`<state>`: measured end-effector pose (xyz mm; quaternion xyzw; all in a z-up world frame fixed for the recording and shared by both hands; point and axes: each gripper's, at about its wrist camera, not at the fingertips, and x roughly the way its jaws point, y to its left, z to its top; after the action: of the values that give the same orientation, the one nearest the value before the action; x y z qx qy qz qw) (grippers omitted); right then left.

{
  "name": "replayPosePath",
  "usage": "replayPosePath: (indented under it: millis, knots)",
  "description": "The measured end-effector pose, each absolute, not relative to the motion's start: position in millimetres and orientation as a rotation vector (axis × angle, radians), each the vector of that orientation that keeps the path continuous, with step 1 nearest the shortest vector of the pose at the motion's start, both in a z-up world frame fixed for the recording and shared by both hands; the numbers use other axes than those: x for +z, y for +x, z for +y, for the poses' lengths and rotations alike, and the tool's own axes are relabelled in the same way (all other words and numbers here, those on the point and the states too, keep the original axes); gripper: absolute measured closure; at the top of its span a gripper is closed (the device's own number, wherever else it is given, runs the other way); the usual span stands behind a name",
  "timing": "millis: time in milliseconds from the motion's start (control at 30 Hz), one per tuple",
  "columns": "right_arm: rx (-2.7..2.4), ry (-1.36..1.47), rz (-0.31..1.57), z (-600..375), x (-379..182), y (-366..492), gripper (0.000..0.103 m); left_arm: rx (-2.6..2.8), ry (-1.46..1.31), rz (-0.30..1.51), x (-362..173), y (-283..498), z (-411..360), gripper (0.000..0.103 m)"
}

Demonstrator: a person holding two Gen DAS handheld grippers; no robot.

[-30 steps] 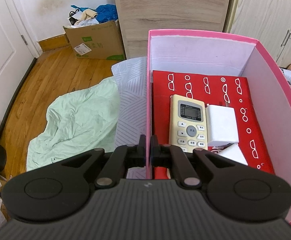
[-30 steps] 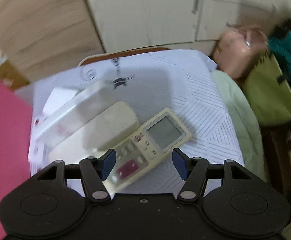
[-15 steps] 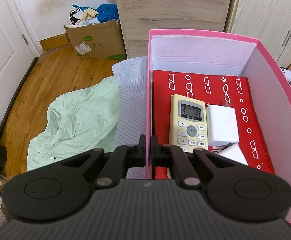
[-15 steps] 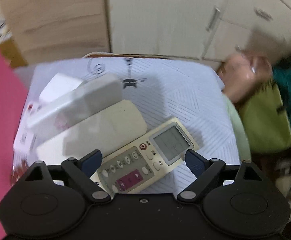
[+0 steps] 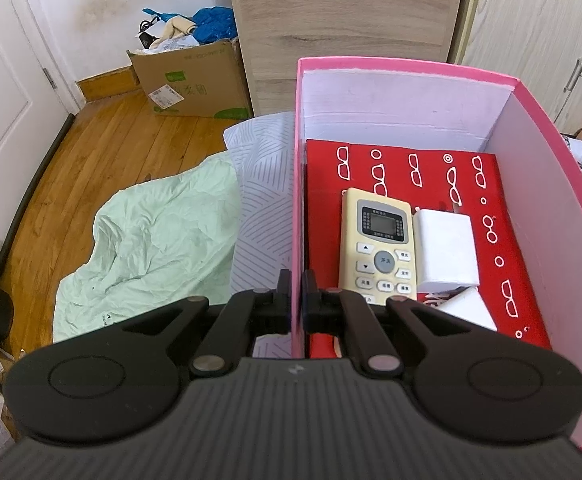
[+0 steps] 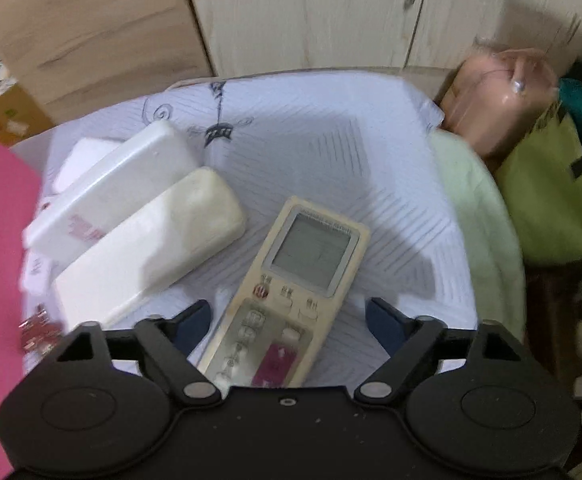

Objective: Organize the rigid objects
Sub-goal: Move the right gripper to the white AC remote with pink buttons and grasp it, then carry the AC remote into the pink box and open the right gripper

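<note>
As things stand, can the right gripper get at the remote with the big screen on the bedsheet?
Probably yes: the right gripper straddles the remote, its jaws closing with nothing over it; the white case lies clear alongside.

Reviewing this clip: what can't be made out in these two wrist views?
- Left wrist view: near end of the yellowed remote in the pink box, hidden by the left hand-held gripper.
- Right wrist view: lower buttons of the beige remote, covered by the right hand-held gripper; button labels blurred.
- Right wrist view: white case, red marking unreadable.
</note>
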<state>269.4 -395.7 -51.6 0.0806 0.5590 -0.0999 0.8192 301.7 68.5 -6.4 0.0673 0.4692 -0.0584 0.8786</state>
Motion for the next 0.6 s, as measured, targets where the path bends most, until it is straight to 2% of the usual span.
replayPosePath:
  millis: [33,67,100,200,600]
  knots:
    - [-0.217,0.135,1.166,-390,-52,270,0.021,-0.119,0.142,0.979,-7,302,68,0.099]
    - [-0.211,0.145,1.144,-388,-51,270,0.035,-0.117,0.141,0.980,-7,302,67,0.099]
    - [-0.210,0.162,1.138,-387,-49,269,0.037,-0.116,0.140,0.981,-7,303,67,0.099]
    - [-0.185,0.229,1.131,-390,-44,261,0.039,-0.118,0.136,0.980,-7,303,67,0.099]
    - [-0.060,0.159,0.964,-367,7,228,0.041,-0.108,0.112,0.983,-7,304,72,0.099]
